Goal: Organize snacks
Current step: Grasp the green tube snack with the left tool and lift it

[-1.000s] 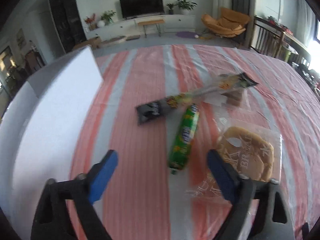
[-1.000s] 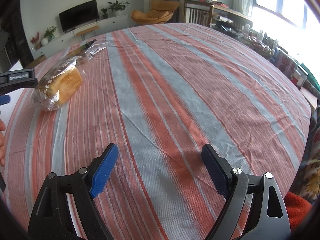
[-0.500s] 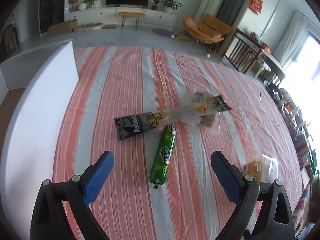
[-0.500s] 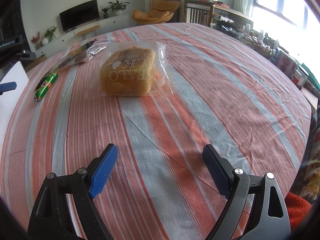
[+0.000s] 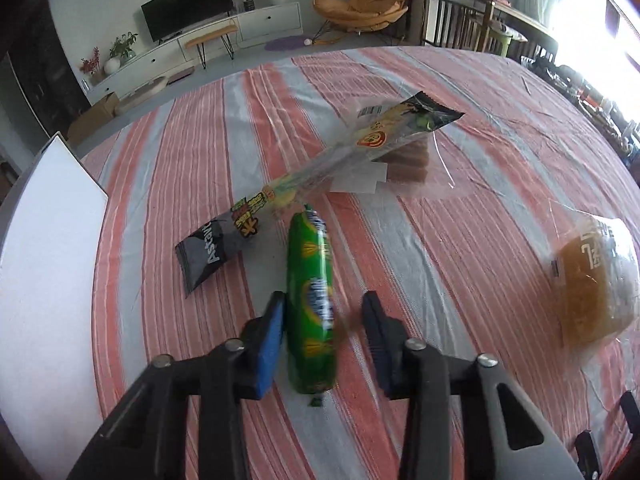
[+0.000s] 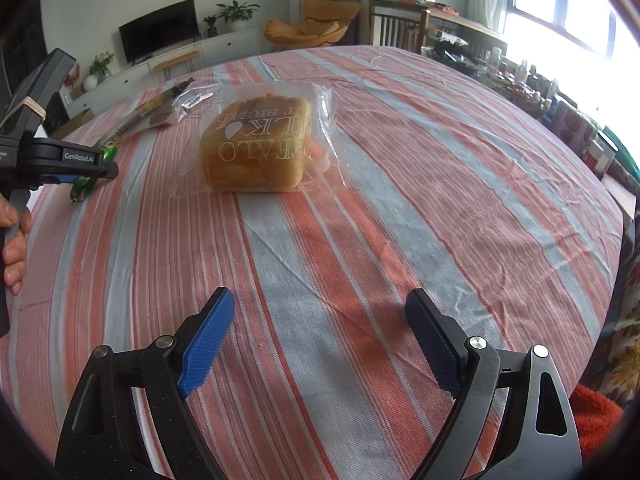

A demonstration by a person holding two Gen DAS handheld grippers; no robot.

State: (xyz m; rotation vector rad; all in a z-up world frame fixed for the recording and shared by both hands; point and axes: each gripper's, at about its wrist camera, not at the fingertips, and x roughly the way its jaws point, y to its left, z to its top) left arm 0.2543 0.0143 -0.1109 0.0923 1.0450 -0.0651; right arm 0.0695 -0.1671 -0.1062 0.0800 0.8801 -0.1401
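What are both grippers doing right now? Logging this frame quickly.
Left gripper: jaws closing around the green sausage snack, grip not complete.
Right gripper: open, empty, above the striped tablecloth.

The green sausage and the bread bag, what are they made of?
Green sausage: probably shiny plastic film; light glints on its tight skin. Bread bag: thin clear plastic, likely; the loaf shows through and the edges crinkle.

The long black snack packet (image 5: 208,254) near the table's left edge reads "Astaut", partly cut off. The bread bag (image 6: 256,144) shows "BREAD" and "EALO", seen upside down. The left claw (image 6: 78,158) carries "GenRobot.AI".
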